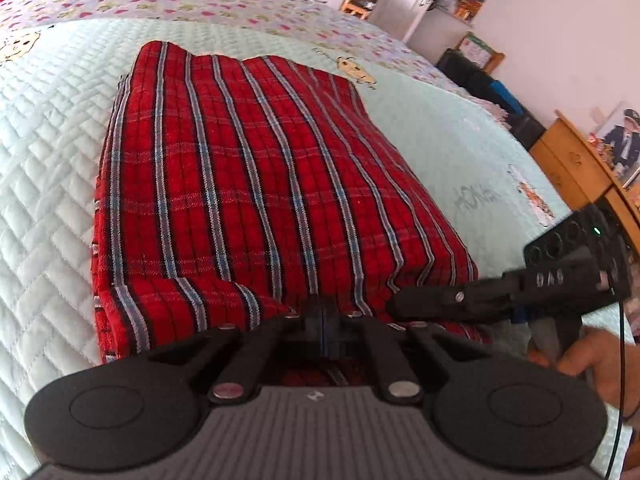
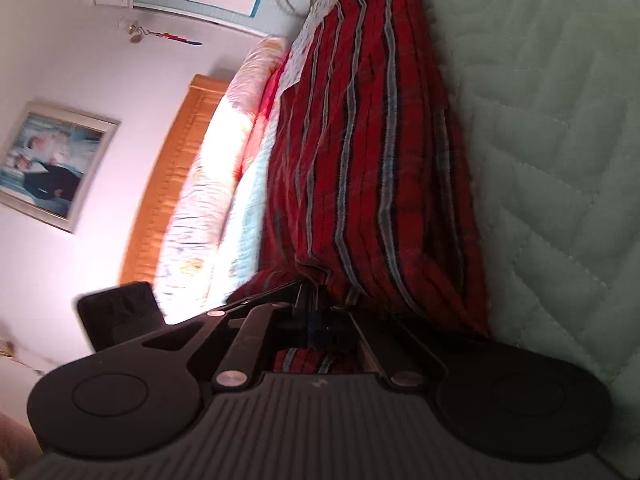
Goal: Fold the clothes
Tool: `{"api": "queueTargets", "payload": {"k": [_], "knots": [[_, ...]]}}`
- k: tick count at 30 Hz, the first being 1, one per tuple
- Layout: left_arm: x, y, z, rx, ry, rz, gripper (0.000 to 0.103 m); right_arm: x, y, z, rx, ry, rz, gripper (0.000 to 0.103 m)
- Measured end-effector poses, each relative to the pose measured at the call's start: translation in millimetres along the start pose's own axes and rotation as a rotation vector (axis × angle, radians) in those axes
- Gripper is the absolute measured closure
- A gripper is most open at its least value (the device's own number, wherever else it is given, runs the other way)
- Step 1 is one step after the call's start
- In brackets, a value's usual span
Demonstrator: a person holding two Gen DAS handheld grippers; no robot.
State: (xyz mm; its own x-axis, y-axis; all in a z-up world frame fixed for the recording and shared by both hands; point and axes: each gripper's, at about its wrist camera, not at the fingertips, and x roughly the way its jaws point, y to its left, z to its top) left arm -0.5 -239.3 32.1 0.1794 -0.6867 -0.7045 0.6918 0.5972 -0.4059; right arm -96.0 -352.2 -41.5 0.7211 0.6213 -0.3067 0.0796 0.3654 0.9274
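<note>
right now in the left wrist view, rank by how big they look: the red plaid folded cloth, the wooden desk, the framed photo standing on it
1. red plaid folded cloth, largest by far
2. wooden desk
3. framed photo, smallest

Desk and photo sit farther off and are cut by the edge, so their true sizes stay unsure.

A bed (image 1: 60, 152) with a pale green quilted cover fills the room, a heart-printed sheet (image 1: 224, 4) beyond it. White walls (image 1: 560, 48) carry a framed photograph (image 2: 48, 164). A wooden headboard (image 2: 168, 176) backs bright pillows (image 2: 208, 184); a wooden desk (image 1: 576, 176), perhaps a dresser, stands beside the bed.
</note>
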Motion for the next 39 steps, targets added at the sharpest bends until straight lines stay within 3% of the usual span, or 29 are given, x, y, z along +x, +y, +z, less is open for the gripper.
{"api": "queueTargets", "payload": {"k": [2, 3, 5, 7, 8, 10, 16, 20, 23, 25, 27, 29, 30, 31, 32, 33, 35, 37, 38, 39], "knots": [[-9.3, 0.5, 1.4, -0.027, -0.007, -0.01, 0.1, -8.3, 8.6, 3.5, 0.038, 0.008, 0.006, 0.103], [-18.5, -2.6, 0.9, -0.031, -0.026, -0.009, 0.099, -14.5, 15.7, 4.1, 0.041, 0.005, 0.01, 0.097], [-39.6, -3.6, -4.9, -0.027, -0.073, -0.008, 0.089, -28.9, 21.1, -2.6, 0.03, -0.012, 0.02, 0.097], [-43.5, 3.9, -16.6, -0.007, -0.073, -0.002, 0.088, -39.3, 17.2, -11.9, 0.035, -0.02, 0.012, 0.099], [-36.8, 8.3, -24.3, 0.02, -0.054, 0.023, 0.099, -36.3, 4.9, -16.5, 0.037, -0.015, -0.022, 0.103], [-28.5, 17.2, -31.0, 0.013, -0.077, 0.006, 0.099, -28.1, -14.9, -22.9, 0.049, -0.039, -0.011, 0.103], [-39.7, 24.0, -11.5, -0.14, -0.031, -0.039, 0.1, -31.8, -3.4, -23.0, 0.08, -0.048, -0.03, 0.103], [-71.9, 15.1, 21.6, -0.16, -0.128, -0.094, 0.07, -39.9, 27.0, -3.6, 0.031, -0.096, 0.056, 0.085], [-75.2, 10.7, 61.1, -0.147, -0.23, -0.132, 0.063, -38.4, 44.3, 31.6, -0.011, -0.167, 0.115, 0.084], [-54.3, 14.1, 85.2, -0.131, -0.267, -0.091, 0.056, -26.2, 50.3, 58.5, -0.053, -0.204, 0.089, 0.082], [-23.9, 28.6, 102.9, -0.161, -0.269, -0.024, 0.049, -5.1, 48.6, 84.5, -0.072, -0.227, 0.074, 0.073], [13.4, 56.2, 105.2, -0.238, -0.202, 0.055, 0.051, 7.7, 24.8, 97.8, 0.004, -0.249, 0.091, 0.064], [30.4, 68.7, 102.1, -0.255, -0.16, 0.09, 0.071, 13.8, 9.4, 101.3, 0.065, -0.265, 0.06, 0.064], [37.2, 78.7, 96.0, -0.273, -0.162, 0.114, 0.084, 20.5, -6.5, 104.1, 0.122, -0.273, 0.018, 0.065], [35.0, 87.6, 90.6, -0.315, -0.179, 0.105, 0.087, 27.7, -22.9, 104.5, 0.156, -0.263, -0.044, 0.1], [31.2, 94.6, 87.0, -0.366, -0.184, 0.083, 0.09, 31.1, -34.9, 103.0, 0.167, -0.262, -0.072, 0.103], [25.5, 103.9, 82.6, -0.443, -0.184, 0.053, 0.094, 31.9, -42.6, 102.4, 0.163, -0.253, -0.098, 0.103], [19.5, 100.9, 85.9, -0.444, -0.177, 0.061, 0.094, 30.8, -36.0, 105.8, 0.154, -0.239, -0.119, 0.103], [14.3, 94.9, 89.3, -0.428, -0.178, 0.078, 0.089, 30.0, -31.1, 107.7, 0.15, -0.236, -0.125, 0.103], [8.2, 87.8, 94.6, -0.404, -0.192, 0.095, 0.075, 26.4, -25.3, 107.8, 0.137, -0.249, -0.1, 0.095]]}}
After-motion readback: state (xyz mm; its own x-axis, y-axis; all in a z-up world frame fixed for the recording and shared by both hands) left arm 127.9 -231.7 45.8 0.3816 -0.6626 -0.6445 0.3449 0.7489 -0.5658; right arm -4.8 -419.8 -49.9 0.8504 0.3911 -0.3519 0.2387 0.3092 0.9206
